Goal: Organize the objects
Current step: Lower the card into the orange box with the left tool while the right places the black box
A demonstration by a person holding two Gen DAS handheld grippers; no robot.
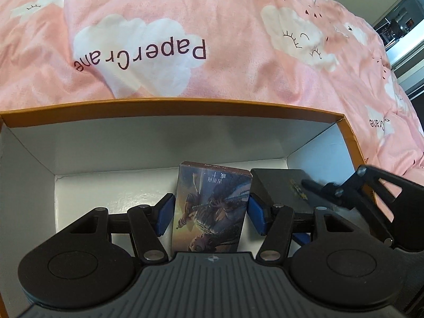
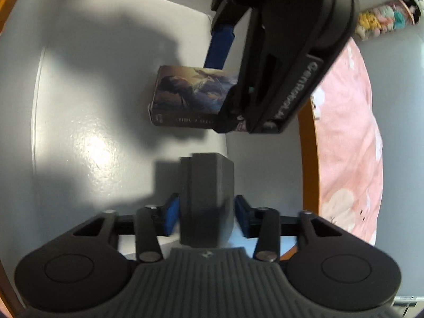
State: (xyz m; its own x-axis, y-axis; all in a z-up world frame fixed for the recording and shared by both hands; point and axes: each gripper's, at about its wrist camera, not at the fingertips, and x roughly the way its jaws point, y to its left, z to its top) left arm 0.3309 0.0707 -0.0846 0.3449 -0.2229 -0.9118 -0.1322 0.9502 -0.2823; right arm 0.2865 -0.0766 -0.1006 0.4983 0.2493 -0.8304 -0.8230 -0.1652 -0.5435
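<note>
Jaws of left gripper (image 1: 210,213) stood slightly apart around illustrated card box (image 1: 209,209), blue pads beside its edges, contact uncertain. Right gripper (image 2: 205,216) jaws likewise flanked dark grey box (image 2: 208,204). Both items sat inside orange-rimmed white box (image 1: 169,107); pink bedcover (image 1: 212,39) at 12 o'clock.

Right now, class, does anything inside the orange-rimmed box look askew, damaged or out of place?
Nothing stands out. The illustrated card box and the black box both sit inside the orange-rimmed box, each between the fingers of a hand-held gripper, with no visible damage.
</note>
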